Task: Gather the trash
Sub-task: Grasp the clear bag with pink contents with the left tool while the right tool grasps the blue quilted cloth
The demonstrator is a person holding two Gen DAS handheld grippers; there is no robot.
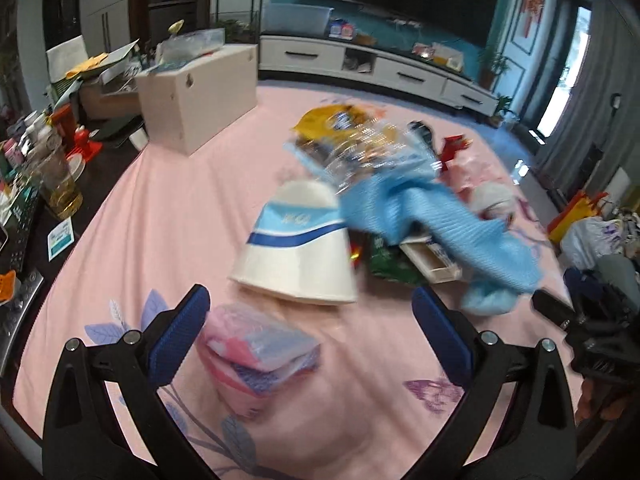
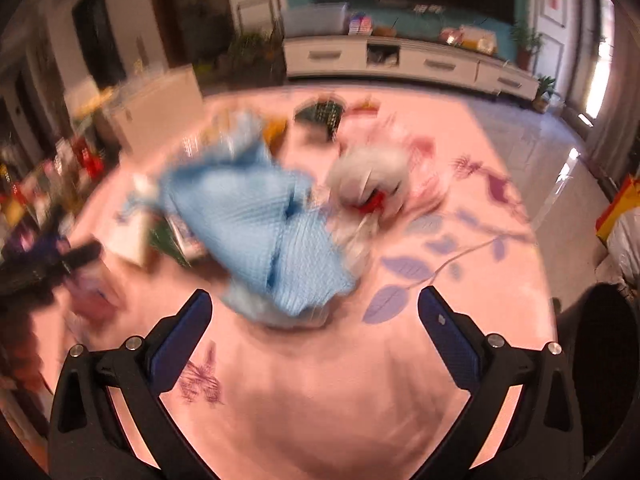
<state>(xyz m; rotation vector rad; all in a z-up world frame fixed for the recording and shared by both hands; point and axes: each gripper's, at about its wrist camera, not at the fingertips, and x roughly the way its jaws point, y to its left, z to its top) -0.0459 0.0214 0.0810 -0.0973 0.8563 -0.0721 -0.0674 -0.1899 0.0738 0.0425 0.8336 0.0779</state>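
Both grippers hovered over a pink, leaf-printed surface (image 1: 152,208) strewn with trash, and neither held anything. The left gripper (image 1: 310,330) had its fingers wide apart above a small pink and blue plastic packet (image 1: 260,346), which lay just between and below them. The right gripper (image 2: 315,318) also had its fingers apart, near the edge of a crumpled blue cloth (image 2: 256,236); that view was badly blurred.

The step in hand appeared to be picking a first piece to grasp. The packet looked the easiest target: the left fingers would need to drop lower and close across it.

Just beyond the packet lay an overturned white paper cup (image 1: 298,252) with a blue band. Further back sat a yellow snack wrapper (image 1: 328,120), a clear plastic bag (image 1: 360,152), a green wrapper (image 1: 386,262) and a small open box (image 1: 432,258), partly buried under the cloth. The cloth would likely hinder reaching those. No bin could be made out.
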